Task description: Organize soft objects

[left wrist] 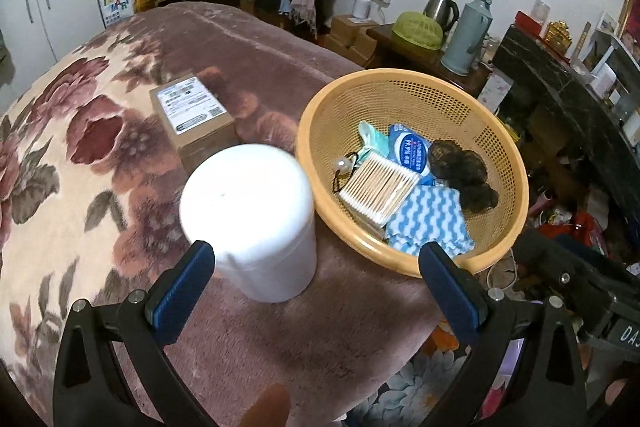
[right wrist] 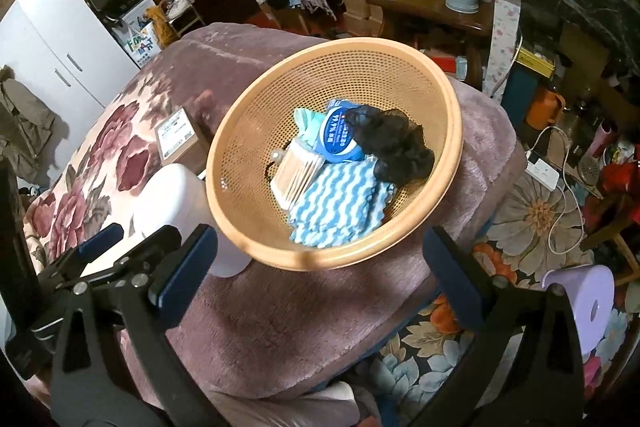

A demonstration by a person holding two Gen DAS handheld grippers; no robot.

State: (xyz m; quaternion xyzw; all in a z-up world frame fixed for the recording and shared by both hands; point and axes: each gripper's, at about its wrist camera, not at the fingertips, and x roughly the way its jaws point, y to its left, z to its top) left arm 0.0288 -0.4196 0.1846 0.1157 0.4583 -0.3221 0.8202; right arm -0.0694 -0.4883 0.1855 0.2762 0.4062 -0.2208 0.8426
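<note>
An orange plastic basket sits on the bed's near corner; it also shows in the right wrist view. In it lie a blue-white wavy cloth, a pack of cotton swabs, a blue wipes packet, a dark hair net and a teal item. A white round tub stands left of the basket. My left gripper is open and empty, just before the tub and basket. My right gripper is open and empty, at the basket's near rim.
A cardboard box lies on the floral blanket behind the tub. A side table with a thermos, kettle and green cover stands beyond the bed. A lilac roll and a power strip lie on the floor at right.
</note>
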